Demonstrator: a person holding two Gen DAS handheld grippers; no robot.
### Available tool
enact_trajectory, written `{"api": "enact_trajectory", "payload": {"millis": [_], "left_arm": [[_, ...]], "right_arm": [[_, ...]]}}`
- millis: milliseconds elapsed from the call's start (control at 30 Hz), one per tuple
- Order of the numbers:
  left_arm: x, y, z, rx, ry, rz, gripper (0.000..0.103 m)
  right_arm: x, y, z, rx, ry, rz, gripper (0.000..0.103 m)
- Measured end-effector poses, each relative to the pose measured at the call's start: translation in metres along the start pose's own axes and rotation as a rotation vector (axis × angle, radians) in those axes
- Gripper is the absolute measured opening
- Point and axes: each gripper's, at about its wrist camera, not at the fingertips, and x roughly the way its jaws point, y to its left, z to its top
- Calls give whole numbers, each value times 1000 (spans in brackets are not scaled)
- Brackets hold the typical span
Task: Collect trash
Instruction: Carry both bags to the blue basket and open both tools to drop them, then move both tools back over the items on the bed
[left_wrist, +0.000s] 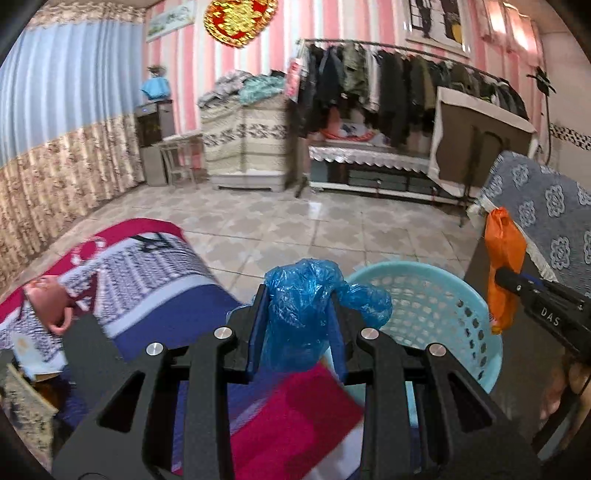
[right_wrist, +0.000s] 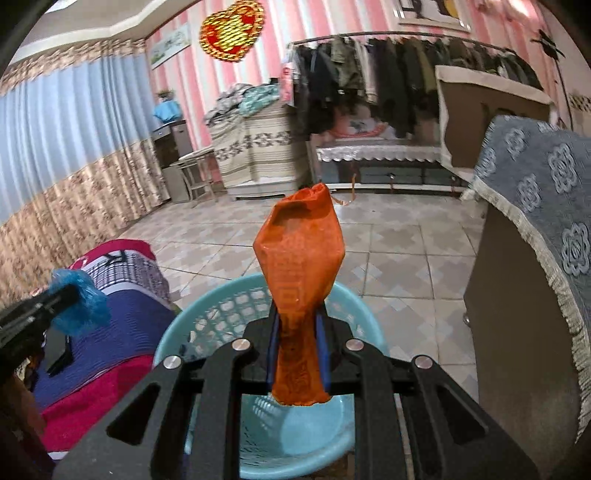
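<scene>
My left gripper (left_wrist: 297, 325) is shut on a crumpled blue plastic bag (left_wrist: 310, 306) and holds it above the bed edge, just left of a light blue perforated basket (left_wrist: 443, 306). My right gripper (right_wrist: 297, 350) is shut on an orange plastic bag (right_wrist: 301, 258) and holds it upright directly over the same basket (right_wrist: 207, 325). The right gripper and orange bag also show in the left wrist view (left_wrist: 504, 269), at the basket's right rim. The left gripper with its blue bag shows at the left of the right wrist view (right_wrist: 79, 301).
A bed with a red, blue and white patterned cover (left_wrist: 147, 269) lies left of the basket. A cabinet draped in grey floral cloth (right_wrist: 535, 206) stands to the right. Tiled floor (right_wrist: 388, 251) stretches ahead to a clothes rack (left_wrist: 406, 81) and covered furniture.
</scene>
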Motion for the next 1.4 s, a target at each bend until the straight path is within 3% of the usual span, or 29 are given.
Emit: {"api": "enact_trajectory", "payload": {"millis": [167,300,433,600,833,1000,1067,1133,1267,1400], "left_arm": [[28,-36,-1,31,30,-60,29],[52,-61,-1,85,50,-61,31],[76,-70,1,77,74,-89,32],[90,-63,4,73,97,-64,69],[72,-30,4,47,90,11,85],[51,-8,-4,5,86,50,91],[39,-2,-6,-4,79,69,92],[30,4,-8,-17,74,81,93],[11,22,-13,-57,62,106,93],[-11,42,-20,-77,49,157,93]], "right_arm": [[5,-15,-3,43,14,-7,18],[12,-20,-4,43,34,-31,18],[18,-26,-6,54,46,-22,18],[24,-31,-10,66,67,-14,18],[33,-16,-11,68,85,27,18],[44,9,-15,38,100,45,20],[46,11,-16,34,101,41,32],[46,12,-17,38,89,18,63],[46,11,-17,62,94,9,66],[37,18,-17,60,64,-22,81]]}}
